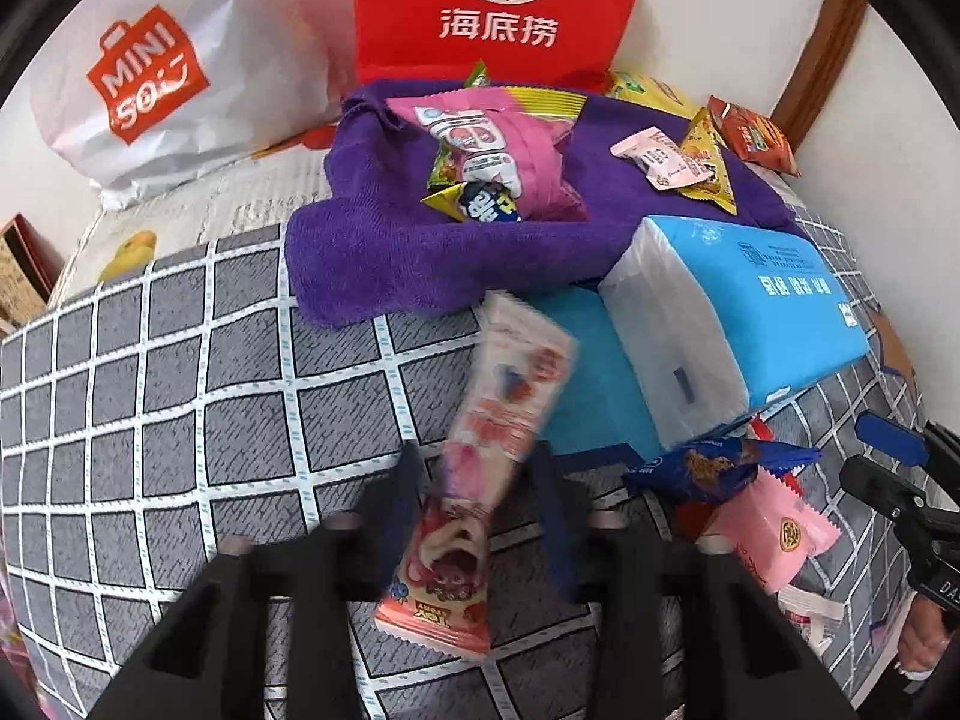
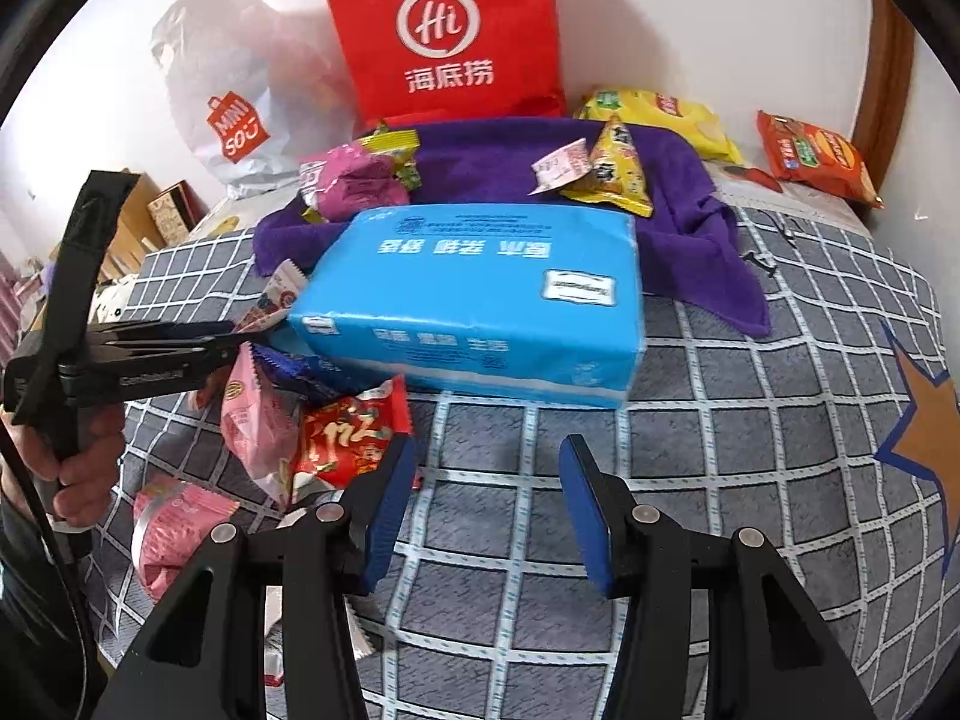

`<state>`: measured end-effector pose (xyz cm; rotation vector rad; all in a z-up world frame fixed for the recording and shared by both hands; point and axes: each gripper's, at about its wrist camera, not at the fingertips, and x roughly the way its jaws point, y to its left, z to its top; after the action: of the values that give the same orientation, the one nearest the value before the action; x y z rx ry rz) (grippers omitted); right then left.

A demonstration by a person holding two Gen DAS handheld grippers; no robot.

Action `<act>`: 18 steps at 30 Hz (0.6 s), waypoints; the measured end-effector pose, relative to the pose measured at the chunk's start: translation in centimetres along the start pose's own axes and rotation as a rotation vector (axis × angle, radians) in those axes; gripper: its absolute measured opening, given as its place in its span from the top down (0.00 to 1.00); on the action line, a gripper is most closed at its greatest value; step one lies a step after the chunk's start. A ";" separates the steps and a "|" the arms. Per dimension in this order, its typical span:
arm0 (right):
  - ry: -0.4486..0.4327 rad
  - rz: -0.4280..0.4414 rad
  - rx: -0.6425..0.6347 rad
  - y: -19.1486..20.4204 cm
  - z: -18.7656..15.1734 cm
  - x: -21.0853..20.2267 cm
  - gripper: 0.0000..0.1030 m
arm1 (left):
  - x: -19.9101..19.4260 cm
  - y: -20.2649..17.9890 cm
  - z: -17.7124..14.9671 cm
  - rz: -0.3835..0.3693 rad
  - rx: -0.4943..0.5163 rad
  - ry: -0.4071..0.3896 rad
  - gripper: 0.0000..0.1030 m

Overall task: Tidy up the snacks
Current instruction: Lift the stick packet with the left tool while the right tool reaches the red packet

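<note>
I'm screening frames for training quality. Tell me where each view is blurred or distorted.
Left wrist view: the long pink Toy Story snack packet in the left hand-held gripper is motion-smeared along its upper half, while the purple towel stays sharp. Right wrist view: no motion blur; fisheye bends the grey checked cloth's grid lines and darkens the corners.

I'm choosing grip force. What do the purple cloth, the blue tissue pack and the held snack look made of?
Purple cloth: soft terry or microfibre, matte, fuzzy, folds limply.
Tissue pack: thin glossy plastic film; it shines and wrinkles.
Snack in the left gripper: printed plastic wrapper, probably, with crimped ends; blurred.
</note>
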<state>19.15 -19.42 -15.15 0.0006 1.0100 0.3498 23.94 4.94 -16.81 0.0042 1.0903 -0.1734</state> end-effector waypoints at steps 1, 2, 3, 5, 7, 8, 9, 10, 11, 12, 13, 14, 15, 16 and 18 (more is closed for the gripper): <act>0.003 0.006 -0.006 0.3 0.0 0.1 0.52 | -0.2 0.0 0.0 -0.001 0.007 -0.003 0.76; 0.005 0.014 -0.014 0.6 0.0 0.2 0.52 | -0.4 0.0 0.0 -0.004 0.011 -0.011 0.77; 0.007 0.020 -0.018 0.8 0.0 0.2 0.52 | -0.7 0.0 -0.1 -0.004 0.016 -0.021 0.77; 0.013 0.033 -0.027 1.4 0.0 0.5 0.51 | -1.4 0.2 -0.1 0.007 0.020 -0.036 0.77; 0.019 0.050 -0.032 1.7 0.0 0.8 0.50 | -1.8 0.5 -0.2 0.004 0.011 -0.041 0.77; 0.024 0.066 -0.038 1.9 0.0 1.1 0.50 | -2.0 0.7 -0.2 -0.003 0.002 -0.040 0.77; 0.031 0.072 -0.039 2.1 0.1 1.3 0.50 | -2.2 0.9 -0.2 -0.007 -0.002 -0.040 0.77; 0.039 0.075 -0.038 2.3 0.2 1.6 0.50 | -2.3 1.0 -0.2 -0.014 -0.008 -0.040 0.77; 0.045 0.083 -0.039 2.5 0.2 1.8 0.50 | -2.5 1.2 -0.3 -0.018 -0.012 -0.041 0.77; 0.050 0.095 -0.042 2.7 0.3 2.0 0.49 | -2.6 1.4 -0.4 -0.020 -0.015 -0.042 0.77; 0.055 0.106 -0.044 2.9 0.4 2.2 0.48 | -2.7 1.5 -0.4 -0.021 -0.018 -0.041 0.77; 0.060 0.112 -0.050 3.2 0.5 2.4 0.45 | -2.8 1.7 -0.5 -0.025 -0.023 -0.040 0.77; 0.061 0.110 -0.057 3.5 0.5 2.5 0.44 | -2.8 1.6 -0.5 -0.027 -0.026 -0.039 0.77; 0.061 0.107 -0.065 3.7 0.6 2.6 0.44 | -2.8 1.8 -0.6 -0.030 -0.030 -0.039 0.77; 0.065 0.100 -0.082 4.2 0.7 2.8 0.44 | -2.9 2.0 -0.7 -0.038 -0.038 -0.039 0.77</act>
<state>19.85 -14.48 -16.46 -0.0341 1.0619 0.4852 22.31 7.39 -14.69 -0.0539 1.0546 -0.1860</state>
